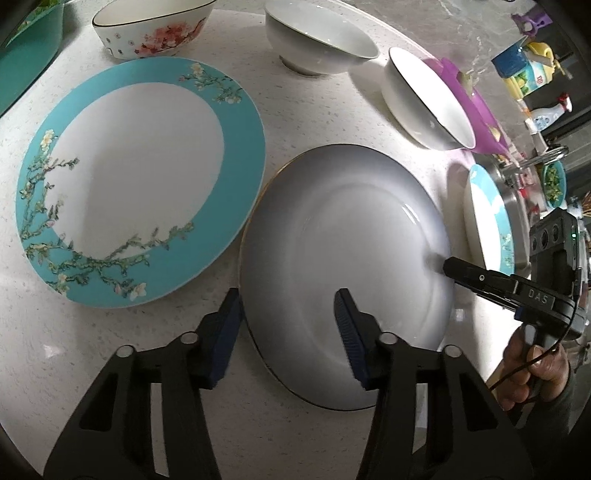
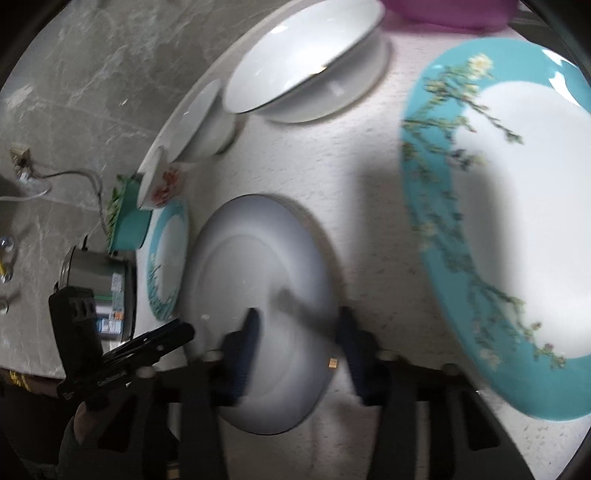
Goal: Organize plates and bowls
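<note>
The white plate (image 1: 343,273) is lying flat on the speckled bench (image 1: 314,122), just right of the teal-rimmed plate (image 1: 140,181). The left gripper (image 1: 288,325) is hovering at the plate's near edge with its jaws spread wide, one finger left of the rim and the other over the plate. The right gripper (image 2: 299,350) is likewise standing wide apart, straddling the white plate's (image 2: 258,306) right rim in its blurred view. Farther back, the floral bowl (image 1: 151,29) and two white bowls (image 1: 317,37) (image 1: 428,99) are sitting on the bench.
</note>
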Motion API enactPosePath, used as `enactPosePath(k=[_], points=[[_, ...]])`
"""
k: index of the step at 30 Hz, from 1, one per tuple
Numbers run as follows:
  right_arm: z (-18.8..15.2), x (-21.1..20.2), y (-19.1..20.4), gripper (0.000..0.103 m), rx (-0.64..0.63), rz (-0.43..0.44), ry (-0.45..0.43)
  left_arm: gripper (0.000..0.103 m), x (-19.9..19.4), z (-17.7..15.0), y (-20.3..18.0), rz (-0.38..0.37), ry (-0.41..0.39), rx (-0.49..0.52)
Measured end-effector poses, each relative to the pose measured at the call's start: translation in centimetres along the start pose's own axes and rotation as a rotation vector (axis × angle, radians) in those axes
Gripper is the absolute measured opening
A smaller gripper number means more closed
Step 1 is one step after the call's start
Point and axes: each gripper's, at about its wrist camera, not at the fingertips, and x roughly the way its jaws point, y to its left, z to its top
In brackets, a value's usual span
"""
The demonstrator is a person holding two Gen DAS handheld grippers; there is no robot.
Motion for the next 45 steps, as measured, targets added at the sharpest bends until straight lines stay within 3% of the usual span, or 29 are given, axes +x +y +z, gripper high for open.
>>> enactPosePath(k=[2,5,9,17,27,37,45], points=[[0.1,-0.1,-0.4,0.017,0.010,-0.013,0.005,0.038,0.0,-0.3,0.5,0.022,0.003,0.011],[0.2,0.0,-0.1,0.018,0.009,-0.029,0.009,0.030,0.2,0.0,0.4,0.072,0.015,0.026],[0.1,0.1,0.8,0.018,-0.031,-0.076,0.006,0.028,0.1,0.1,0.1,0.115,0.009,0.049],[-0.4,-0.7,1.6,0.018,-0.057,-0.115,-0.018,0.028,-0.2,-0.8,0.1,0.091,0.017,0.038],[-3.2,-2.7,3.4,0.018,-0.077,-0.138,-0.037,0.028,-3.4,-4.7,-0.6,0.072,-0.014,0.073],[-7.9,-1.6,5.9,0.018,-0.093,-0.167,-0.028,0.028,-5.4,-10.6,2.8,0.075,-0.007,0.048],[-9.1,0.0,6.5,0.019,-0.126,-0.166,-0.042,0.028,-5.0,-12.3,4.5,0.087,-0.026,0.049]])
